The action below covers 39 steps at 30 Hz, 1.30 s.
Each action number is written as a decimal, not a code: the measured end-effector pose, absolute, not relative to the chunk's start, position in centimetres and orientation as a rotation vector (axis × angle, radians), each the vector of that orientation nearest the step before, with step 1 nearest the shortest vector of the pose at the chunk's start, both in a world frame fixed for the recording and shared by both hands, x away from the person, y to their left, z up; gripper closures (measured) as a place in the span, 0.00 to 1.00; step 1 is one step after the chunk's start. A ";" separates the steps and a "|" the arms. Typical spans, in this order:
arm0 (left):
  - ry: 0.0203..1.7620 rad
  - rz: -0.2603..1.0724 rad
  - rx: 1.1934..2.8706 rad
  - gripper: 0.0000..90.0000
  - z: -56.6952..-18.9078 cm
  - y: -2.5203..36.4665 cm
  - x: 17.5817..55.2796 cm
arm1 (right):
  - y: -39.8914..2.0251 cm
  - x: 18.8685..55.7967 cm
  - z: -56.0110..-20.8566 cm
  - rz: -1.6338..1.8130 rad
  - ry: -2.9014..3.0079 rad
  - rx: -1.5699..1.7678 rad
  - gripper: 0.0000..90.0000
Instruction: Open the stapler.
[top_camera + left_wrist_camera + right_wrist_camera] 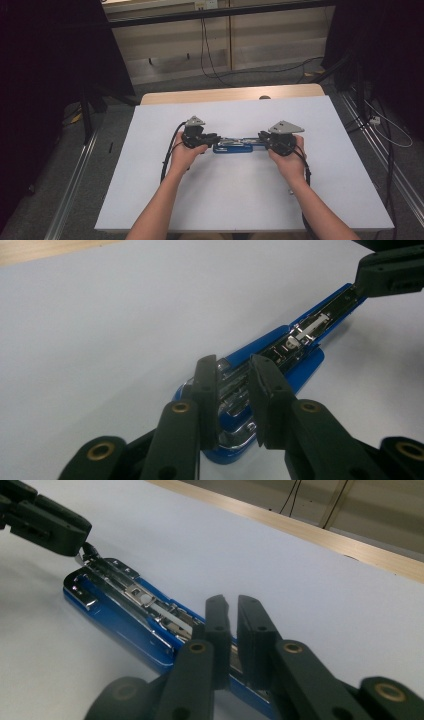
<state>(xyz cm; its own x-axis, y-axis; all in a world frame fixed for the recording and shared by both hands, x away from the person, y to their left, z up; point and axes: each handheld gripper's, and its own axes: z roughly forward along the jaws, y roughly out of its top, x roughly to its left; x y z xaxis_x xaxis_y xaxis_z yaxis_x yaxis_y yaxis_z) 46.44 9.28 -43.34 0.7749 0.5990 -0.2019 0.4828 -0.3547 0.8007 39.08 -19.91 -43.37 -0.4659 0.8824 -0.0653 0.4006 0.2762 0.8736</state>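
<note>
Blue stapler lies flat mid-counter, swung open lengthwise, metal staple channel facing up. I've got one pair of tongs at each end of it.

Left tongs: jaws straddle the near end of the stapler w/ a visible gap between them; pads don't look pressed on anything, so I call them released. Can't tell for sure if one pad brushes the metal.

Right tongs: jaws stand closer together, narrow slit between them, sitting over the other end of the stapler. Nothing seems clamped there either; released, barely.

Step in hand, as I read it: working the opened stapler, prob. the staple tray – loading or closing it – and I'm at a letting-go point btw grips, both ends freed.

Next move needs, imo: re-grip w/ one pair to pin the base to the counter so it won't slide, then use the other to fold the top arm back over or push the tray. Slick metal + plastic, so pads should go square on the sides, not on the rounded edge.
</note>
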 end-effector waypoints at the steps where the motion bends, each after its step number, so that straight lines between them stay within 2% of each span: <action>1: 0.804 0.162 2.014 0.80 -43.1 9.4 46.4 | -20.2 38.9 -43.4 1.122 2.005 1.140 0.90; 3: 0.807 0.164 2.006 0.79 -42.9 9.5 46.3 | -20.3 38.8 -43.4 1.123 2.007 1.138 0.89; 11: 0.836 0.176 2.002 0.61 -41.9 10.1 45.7 | -21.7 37.5 -42.8 1.148 1.994 1.126 0.83; 13: 0.837 0.176 2.000 0.60 -41.7 10.3 45.5 | -21.8 37.4 -42.7 1.152 1.992 1.131 0.81; 16: 0.830 0.173 1.998 0.56 -41.3 10.6 45.2 | -22.1 37.0 -42.7 1.159 1.990 1.125 0.76; 20: 0.825 0.189 2.011 0.47 -41.0 10.9 44.6 | -22.8 36.4 -42.8 1.168 1.992 1.140 0.69; 22: 0.830 0.186 2.006 0.45 -40.9 11.1 44.4 | -22.9 36.3 -42.8 1.171 1.994 1.140 0.67; 27: 0.851 0.186 2.009 0.33 -40.9 12.0 43.8 | -23.8 35.4 -42.7 1.187 1.996 1.156 0.59; 34: 0.854 0.204 2.006 0.25 -40.9 12.9 42.9 | -24.4 34.4 -42.4 1.207 2.000 1.160 0.48; 39: 0.874 0.223 1.991 0.21 -41.0 14.0 42.4 | -25.0 33.8 -42.6 1.218 2.004 1.181 0.44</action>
<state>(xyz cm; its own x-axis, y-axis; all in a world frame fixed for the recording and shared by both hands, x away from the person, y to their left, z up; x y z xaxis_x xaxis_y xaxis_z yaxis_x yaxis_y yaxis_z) 42.39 14.01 -40.97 0.7314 0.6577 -0.1801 0.4911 -0.3248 0.8083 33.85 -24.96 -42.58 -0.4913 0.8709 0.0137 0.4129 0.2191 0.8840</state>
